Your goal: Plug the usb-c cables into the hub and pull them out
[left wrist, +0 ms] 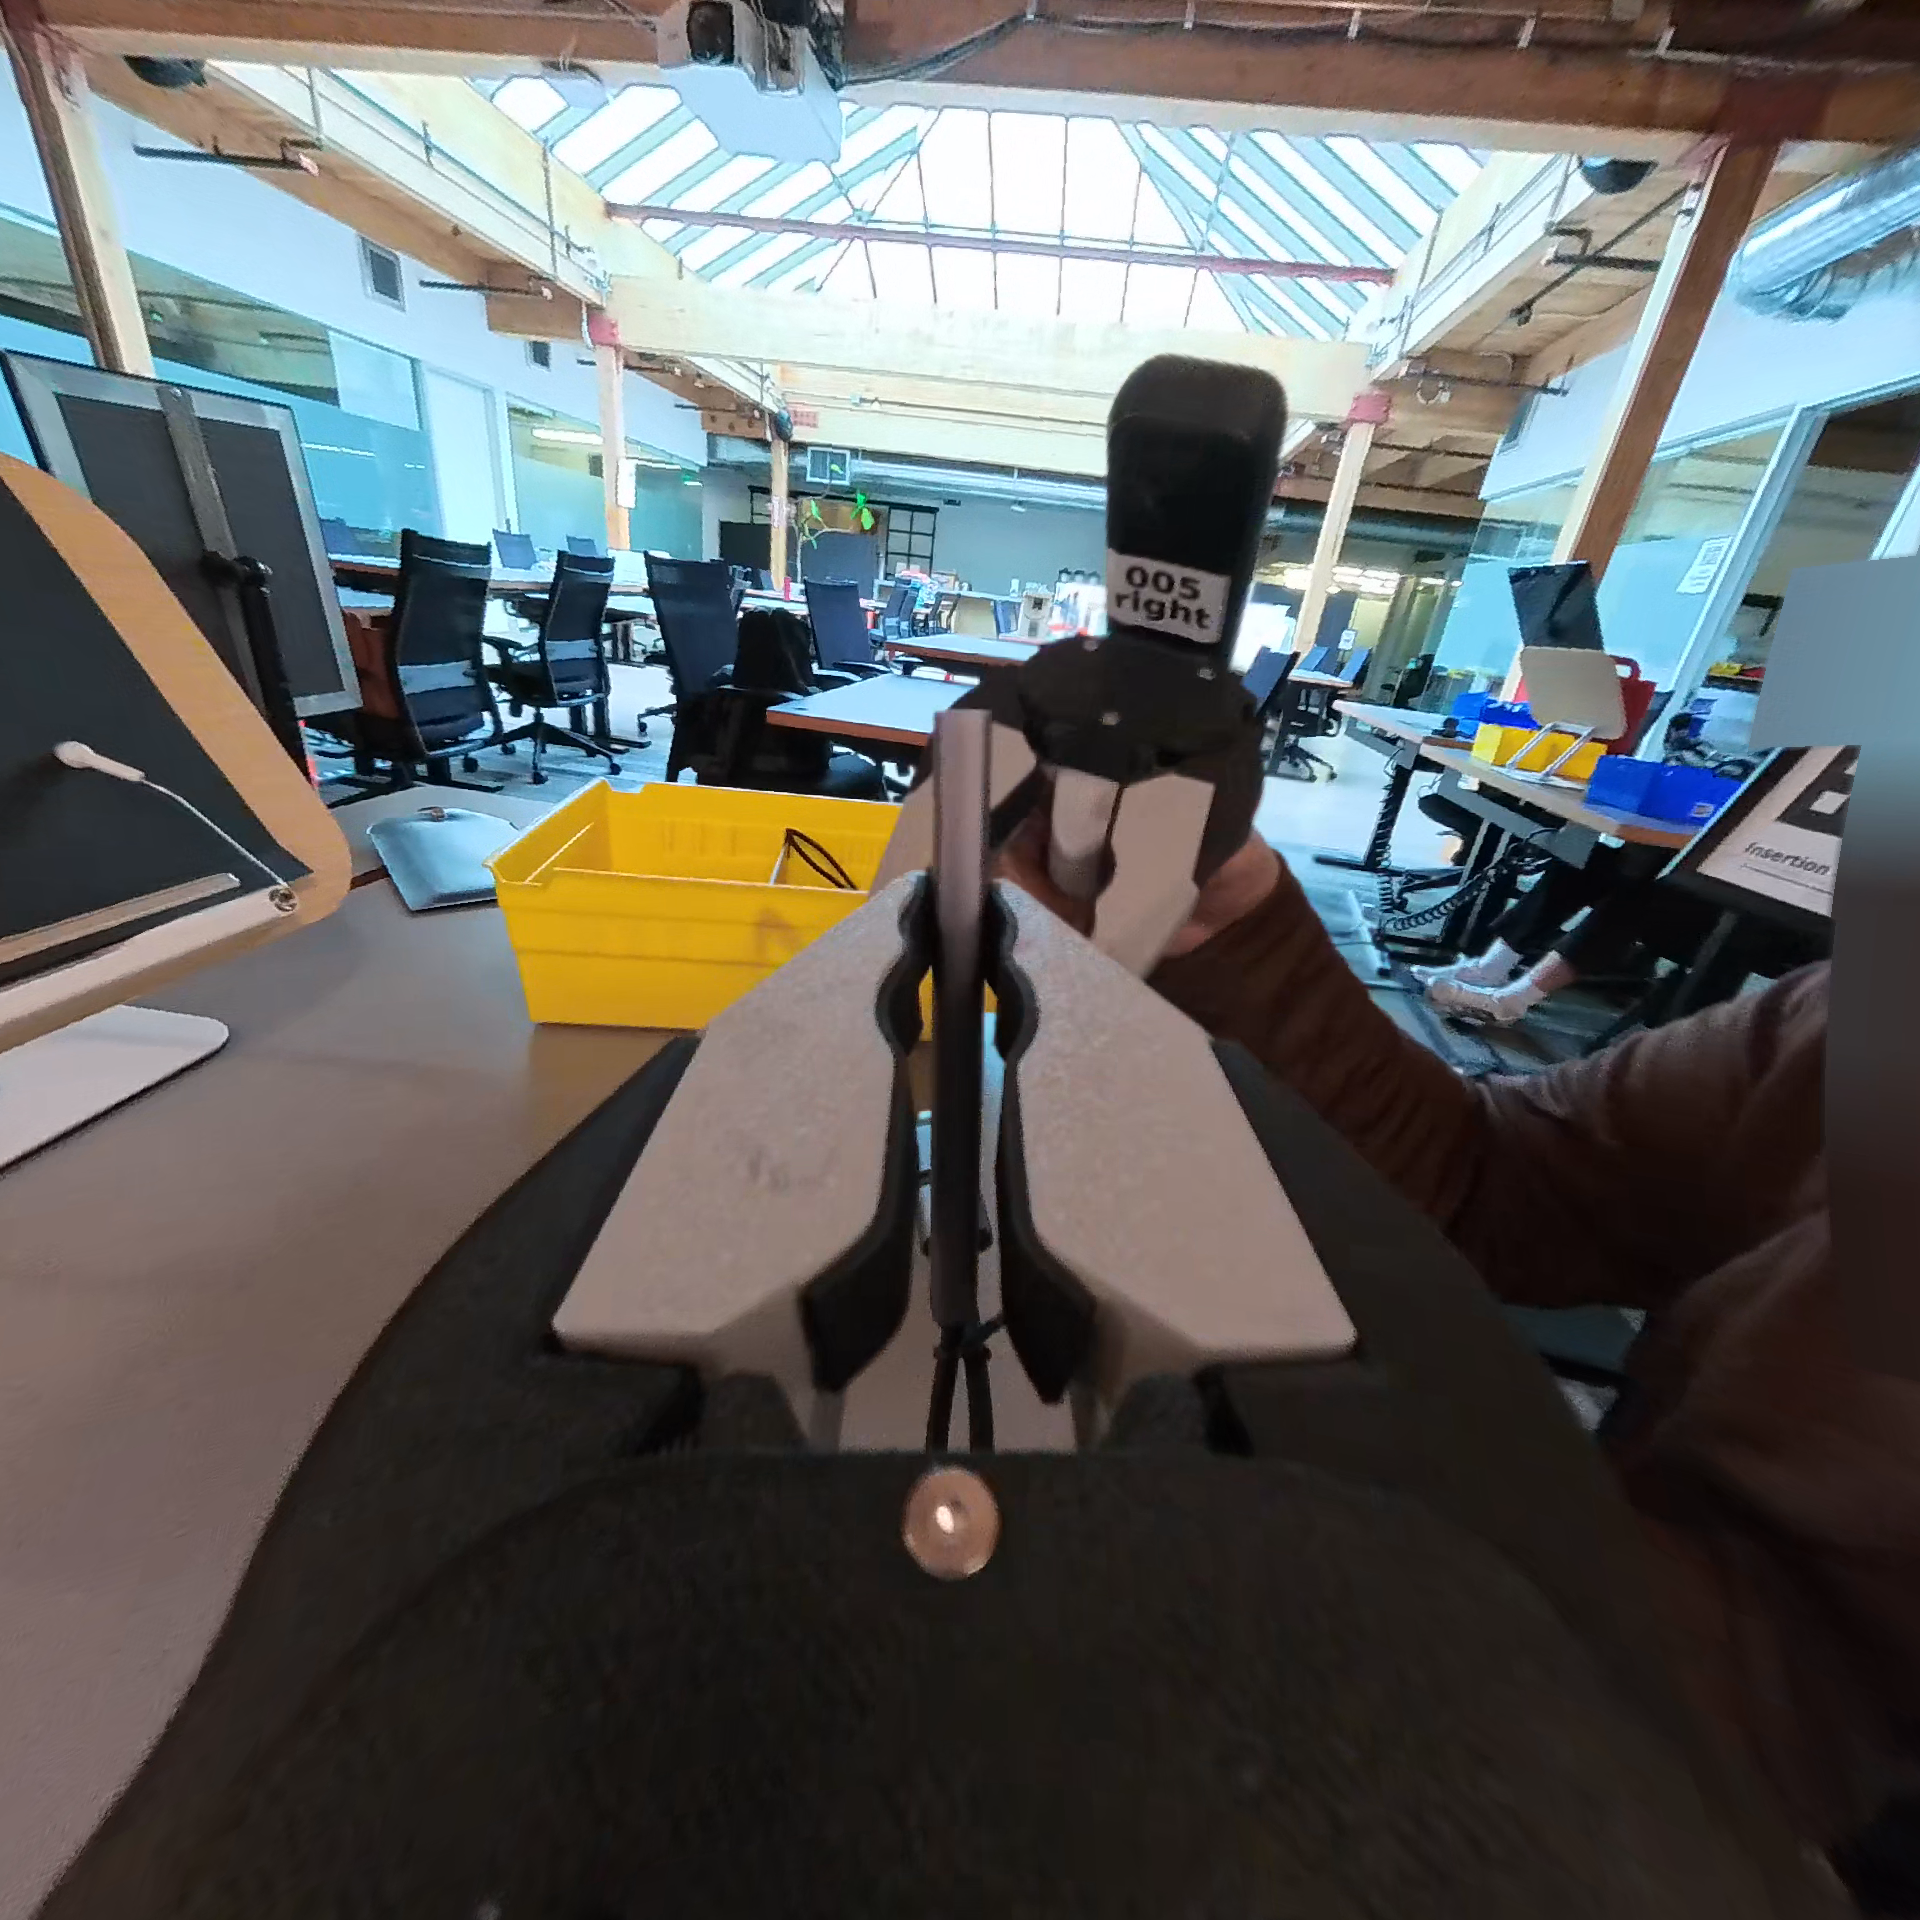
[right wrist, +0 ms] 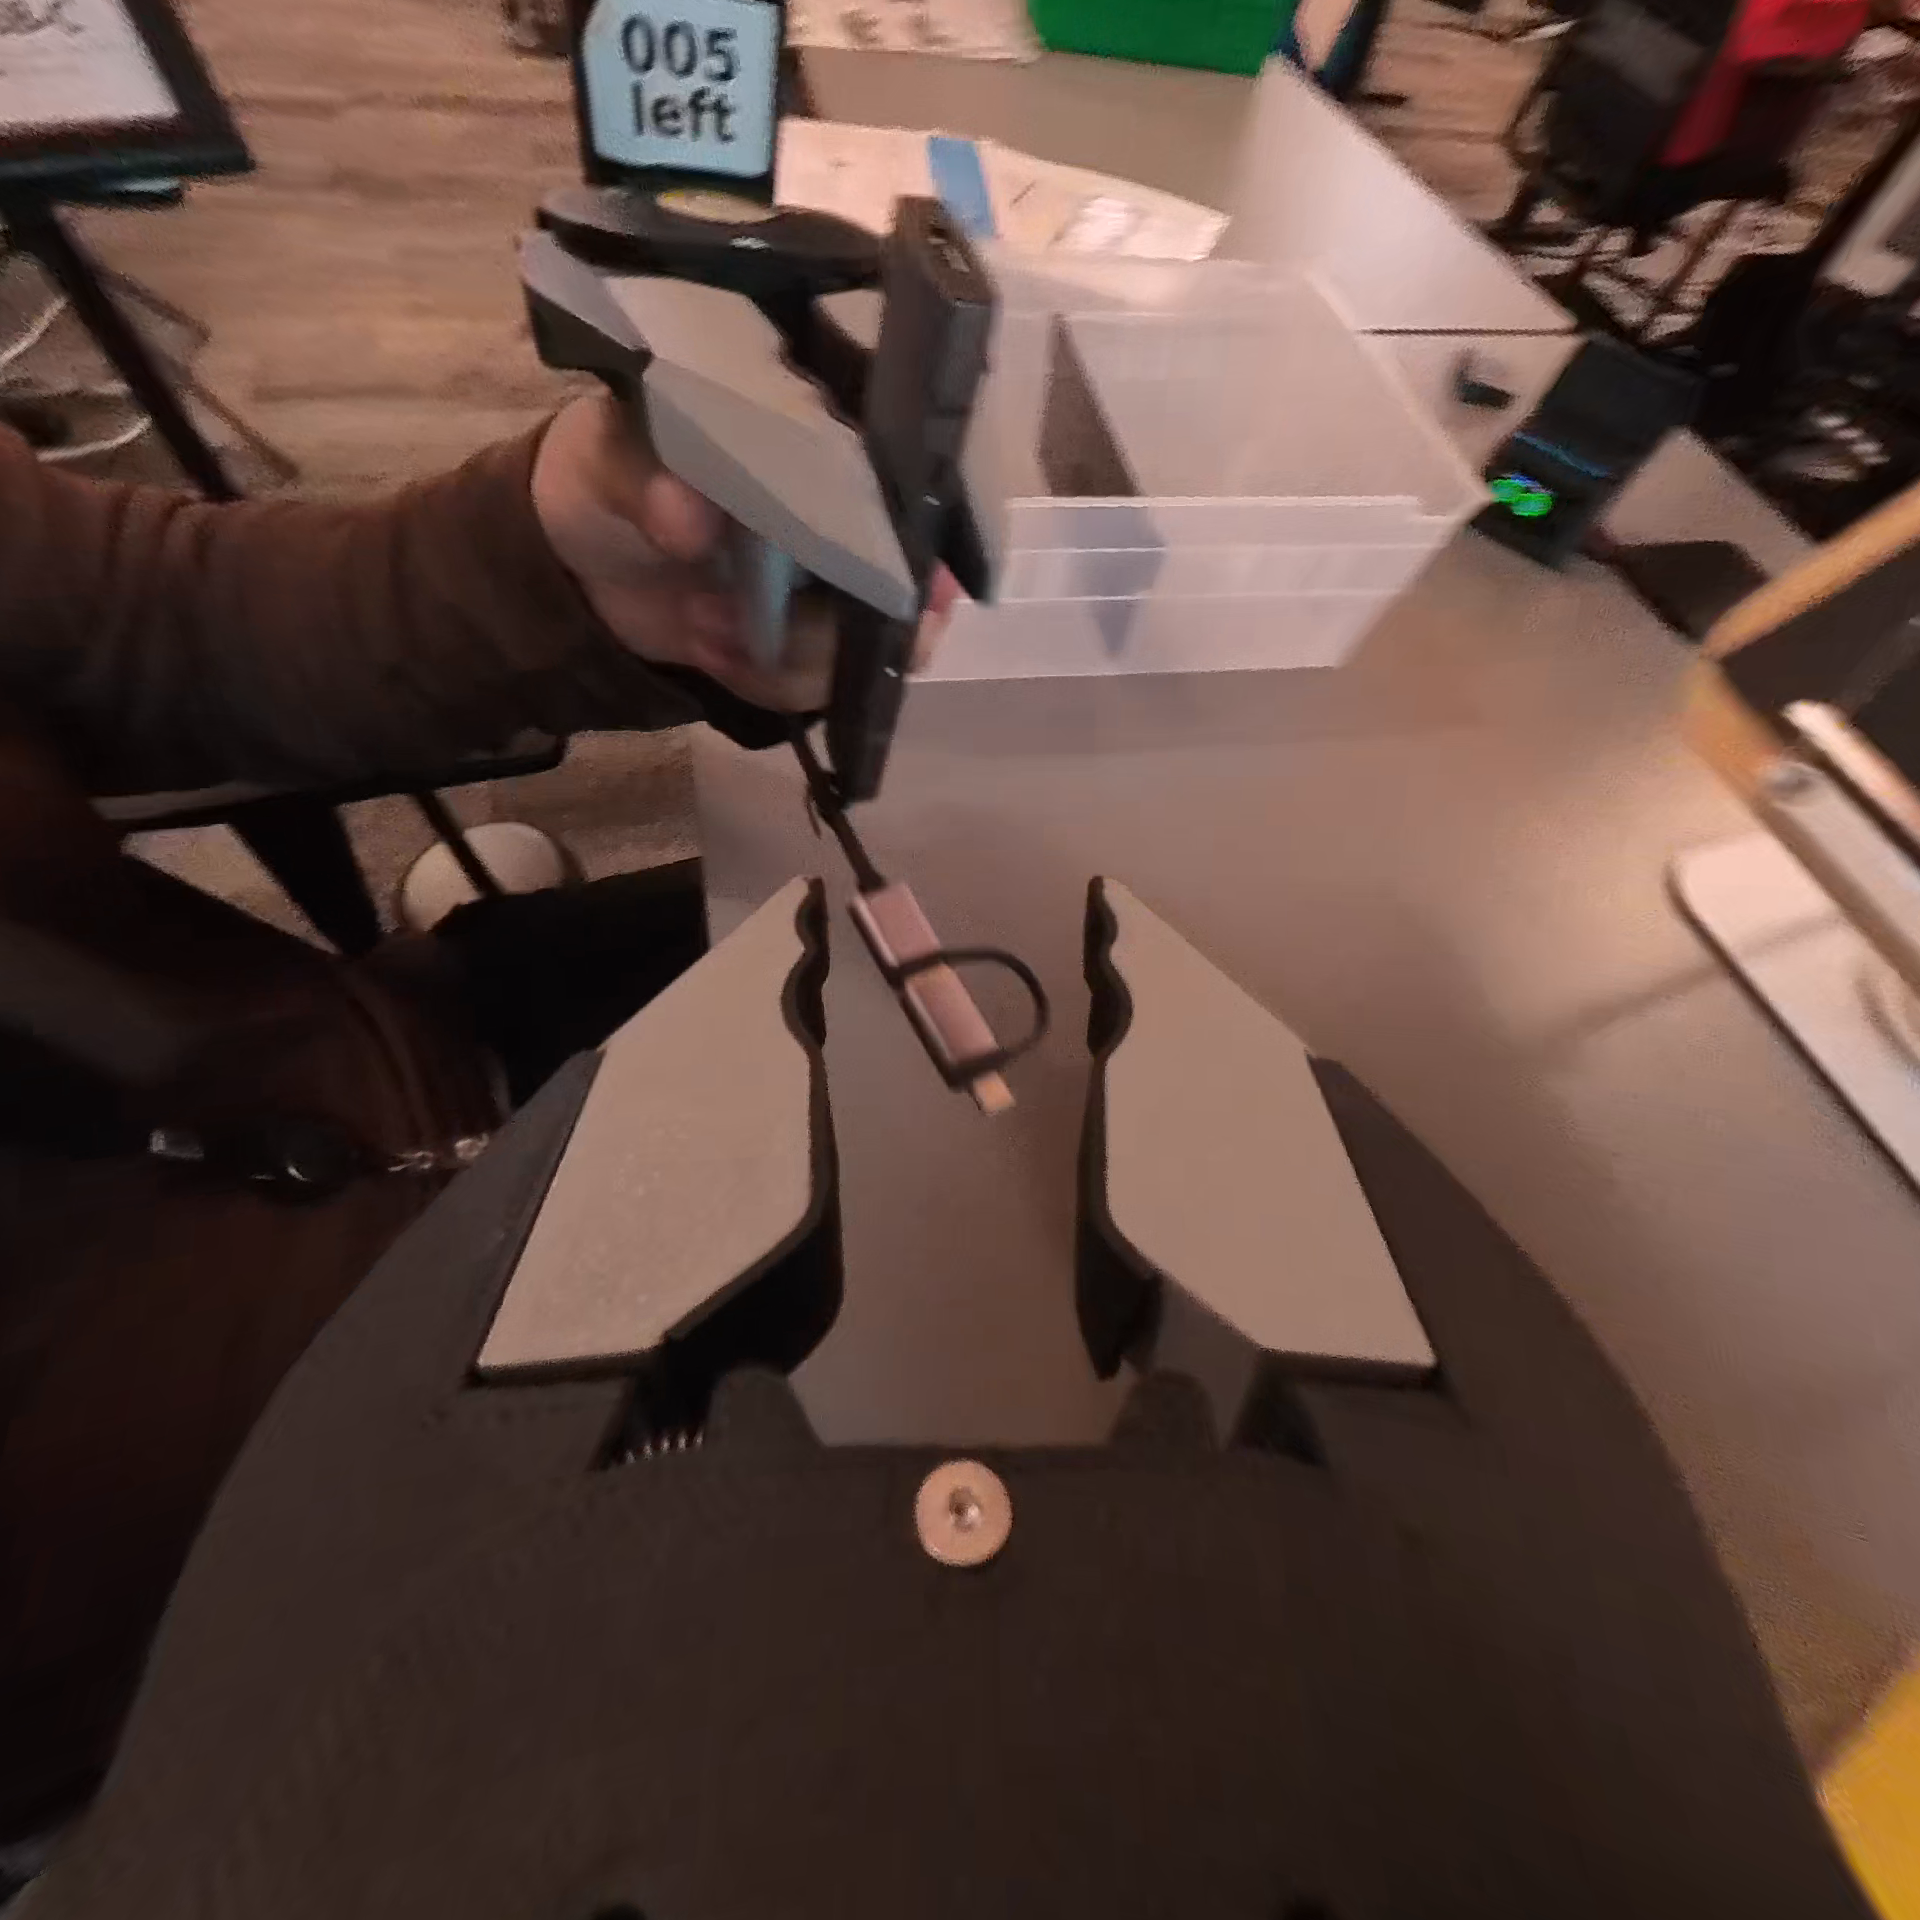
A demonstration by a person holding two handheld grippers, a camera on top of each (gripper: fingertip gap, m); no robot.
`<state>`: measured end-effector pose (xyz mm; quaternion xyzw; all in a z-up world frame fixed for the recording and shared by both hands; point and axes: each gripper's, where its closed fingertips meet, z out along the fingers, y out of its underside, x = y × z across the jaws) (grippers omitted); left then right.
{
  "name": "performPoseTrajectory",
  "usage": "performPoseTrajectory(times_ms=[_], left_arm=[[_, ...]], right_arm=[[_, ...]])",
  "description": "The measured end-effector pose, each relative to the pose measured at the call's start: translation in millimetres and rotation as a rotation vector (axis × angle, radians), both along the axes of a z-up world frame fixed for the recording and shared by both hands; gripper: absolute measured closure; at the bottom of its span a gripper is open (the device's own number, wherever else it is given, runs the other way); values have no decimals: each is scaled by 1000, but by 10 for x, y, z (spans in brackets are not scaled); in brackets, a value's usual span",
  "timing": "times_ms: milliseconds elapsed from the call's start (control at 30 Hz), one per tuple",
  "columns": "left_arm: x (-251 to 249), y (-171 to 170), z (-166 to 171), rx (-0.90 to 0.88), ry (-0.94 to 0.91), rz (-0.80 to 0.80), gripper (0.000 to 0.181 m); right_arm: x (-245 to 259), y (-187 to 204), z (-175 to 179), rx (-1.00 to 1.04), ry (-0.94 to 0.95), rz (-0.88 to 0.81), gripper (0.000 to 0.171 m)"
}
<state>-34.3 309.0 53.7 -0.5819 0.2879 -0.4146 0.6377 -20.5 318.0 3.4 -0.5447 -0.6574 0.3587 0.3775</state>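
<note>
My left gripper [left wrist: 958, 904] is shut on a thin dark grey hub [left wrist: 958, 810], held edge-on and sticking out past the fingertips. In the right wrist view the left gripper [right wrist: 925, 592] holds the hub [right wrist: 925, 416] above the table. The hub's short black cable hangs down from it, and its usb-c plug [right wrist: 935, 997], with a looped tether, dangles between the fingers of my right gripper [right wrist: 956, 935]. The right gripper is open and touches nothing. It also shows in the left wrist view [left wrist: 1112, 842], just behind the hub.
A yellow bin [left wrist: 665, 914] holding a black cable stands on the grey table [left wrist: 260, 1143] behind the hub. A clear plastic bin [right wrist: 1195, 499] sits near the table edge. A screen on a white stand [left wrist: 104, 779] is at the left. A brown sleeve [left wrist: 1558, 1164] crosses the right side.
</note>
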Motion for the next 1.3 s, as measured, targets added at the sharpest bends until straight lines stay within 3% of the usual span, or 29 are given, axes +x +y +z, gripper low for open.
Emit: performPoseTrajectory(times_ms=[133,300,433,567,633,733,800,1100,1200,1300], left_arm=[[-15,-77,-49,12,44,32,175],[-85,-121,-107,35,114,90,175],[-92,-98,-97,25,88,89,175],[0,-62,-120,-5,37,53,175],[35,-70,-93,-3,6,37,175],[60,-87,-43,5,-43,25,175],[65,-84,-46,5,-56,27,175],[-79,16,-75,-15,-22,127,170],[-183,46,-49,-34,-37,163,167],[-279,39,-14,-59,-42,171,160]], right_arm=[[-320,-209,-160,4,-52,84,131],[-231,88,-26,-29,-8,-2,133],[-121,-92,285,-214,160,137,120],[-190,-352,89,-257,67,244,115],[-273,-367,-74,-206,10,233,121],[-368,-482,-133,-218,4,277,150],[-427,-449,-132,-222,18,252,163],[-314,-175,-92,-149,15,146,165],[-97,73,115,-111,76,46,165],[324,621,463,38,182,-219,166]])
